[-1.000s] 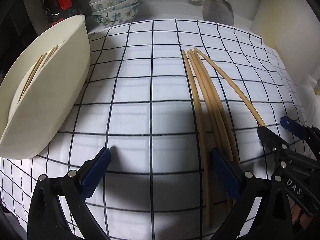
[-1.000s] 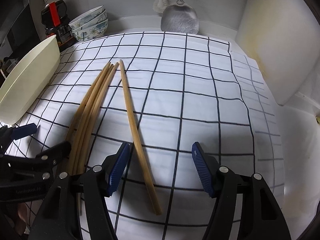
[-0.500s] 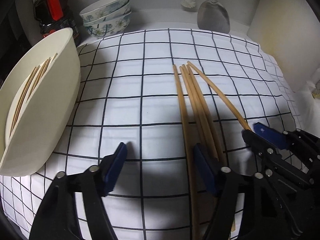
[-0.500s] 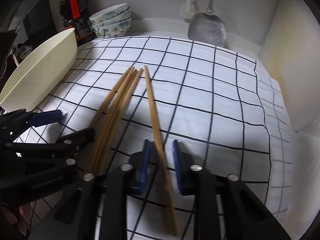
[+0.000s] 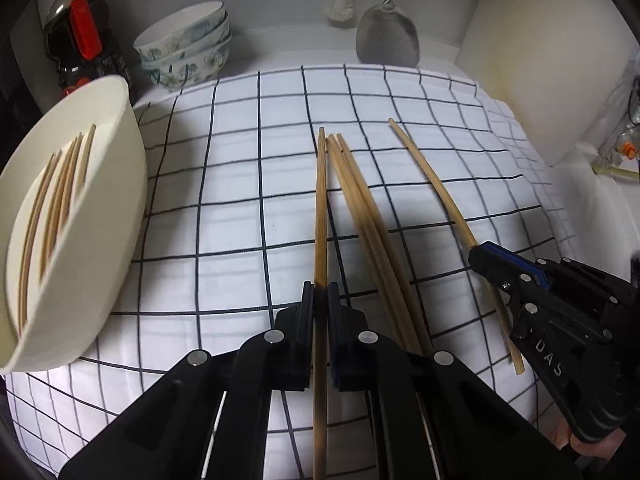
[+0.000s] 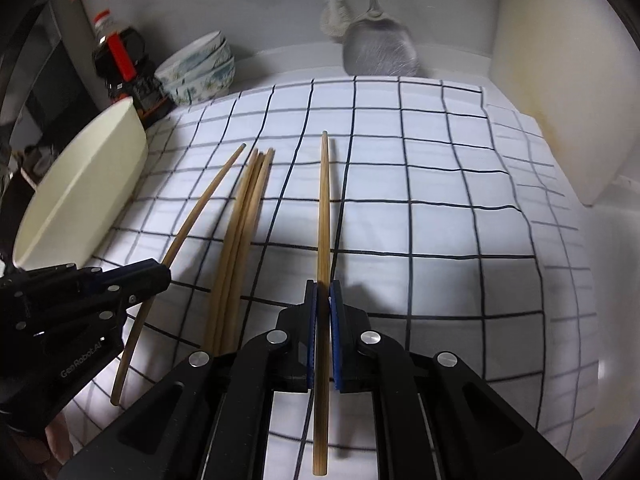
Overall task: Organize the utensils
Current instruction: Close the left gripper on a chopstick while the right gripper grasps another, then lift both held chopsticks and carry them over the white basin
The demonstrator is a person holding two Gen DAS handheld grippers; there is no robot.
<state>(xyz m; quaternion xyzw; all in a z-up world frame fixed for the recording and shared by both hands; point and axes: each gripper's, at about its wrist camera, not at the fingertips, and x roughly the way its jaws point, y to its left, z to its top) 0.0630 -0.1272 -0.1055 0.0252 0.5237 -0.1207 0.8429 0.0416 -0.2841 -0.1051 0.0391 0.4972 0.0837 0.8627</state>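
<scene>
My left gripper point(image 5: 320, 300) is shut on one bamboo chopstick point(image 5: 321, 208) and holds it above the checked cloth. My right gripper point(image 6: 323, 296) is shut on another chopstick point(image 6: 324, 204), also lifted off the cloth. In the left wrist view the right gripper point(image 5: 486, 258) shows at the right with its chopstick point(image 5: 432, 184). In the right wrist view the left gripper point(image 6: 158, 276) shows at the left with its chopstick point(image 6: 200, 208). A bundle of loose chopsticks point(image 5: 368, 216) lies on the cloth between them; it also shows in the right wrist view point(image 6: 244, 224). A cream tray point(image 5: 100, 216) at the left holds several chopsticks point(image 5: 52, 200).
A checked cloth point(image 5: 240, 160) covers the counter. Stacked floral bowls point(image 5: 188, 52) and a dark sauce bottle point(image 5: 80, 32) stand at the back left. A metal spatula point(image 5: 388, 40) and a white brush point(image 5: 338, 0) hang on the back wall. A cream board point(image 6: 560, 80) leans at the right.
Both grippers have closed, each on a single chopstick, and lifted it off the cloth. The left gripper took the leftmost one from the bundle.
</scene>
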